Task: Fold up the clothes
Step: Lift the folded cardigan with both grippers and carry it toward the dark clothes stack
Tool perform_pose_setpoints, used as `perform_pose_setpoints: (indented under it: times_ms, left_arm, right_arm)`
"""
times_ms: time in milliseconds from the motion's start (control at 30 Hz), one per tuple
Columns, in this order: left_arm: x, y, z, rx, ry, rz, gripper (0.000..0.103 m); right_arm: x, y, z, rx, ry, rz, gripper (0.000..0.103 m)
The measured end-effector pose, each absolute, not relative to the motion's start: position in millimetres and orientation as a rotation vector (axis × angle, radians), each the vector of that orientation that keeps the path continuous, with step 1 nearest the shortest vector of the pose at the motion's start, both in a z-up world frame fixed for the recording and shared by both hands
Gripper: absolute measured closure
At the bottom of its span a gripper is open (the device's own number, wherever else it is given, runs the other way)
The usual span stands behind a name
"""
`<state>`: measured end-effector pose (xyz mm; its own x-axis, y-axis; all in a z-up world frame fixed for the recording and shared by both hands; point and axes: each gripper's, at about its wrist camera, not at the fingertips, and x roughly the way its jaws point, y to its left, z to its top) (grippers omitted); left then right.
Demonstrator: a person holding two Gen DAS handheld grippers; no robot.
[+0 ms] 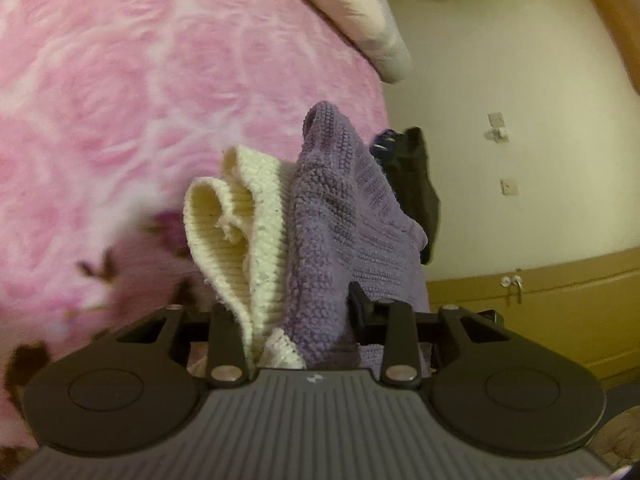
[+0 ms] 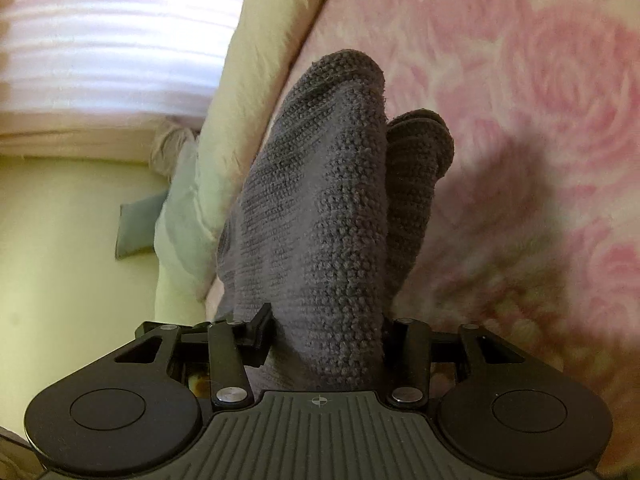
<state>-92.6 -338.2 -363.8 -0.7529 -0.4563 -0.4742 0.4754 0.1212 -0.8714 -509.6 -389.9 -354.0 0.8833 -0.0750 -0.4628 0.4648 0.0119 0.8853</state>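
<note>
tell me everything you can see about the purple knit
The purple knit is a thick, textured garment with a cream ribbed band. It is bunched and lifted above the pink bedcover, clamped in the left gripper and in the right gripper, where it looks greyer in shadow.

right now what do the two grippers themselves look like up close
The left gripper and right gripper look alike: a grey ribbed centre plate with a small crosshair mark, flanked by two round matte black housings with a recessed disc. Black link bars pinned with silver rivets run forward to black fingers. No cables, hands or sleeves show.
</note>
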Motion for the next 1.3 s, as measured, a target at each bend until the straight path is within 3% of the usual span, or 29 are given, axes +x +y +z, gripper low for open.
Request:
perform_pose_setpoints:
  times_ms: [200,633,1033,1300]
  left_arm:
    - [-128,-382,-324,0.15,1.724,-1.83,0.072]
    - [-278,-488,-316,0.376,1.79,-1.981,0.073]
    - [-456,-709,-250,0.191,1.488,-2.22,0.073]
    - [-509,-781,-269,0.219,1.464,-2.173,0.072]
  right_arm:
    - [-537,-374,-307,1.545,0.218,-0.569,0.057]
    - [-667,-362,-310,1.662,-0.035,-0.802,0.057]
    - [-824,-612,-242,1.337,-0.077,-0.815,0.057]
    - [-876,-732,-256,1.33,-0.055,-0.807,0.057]
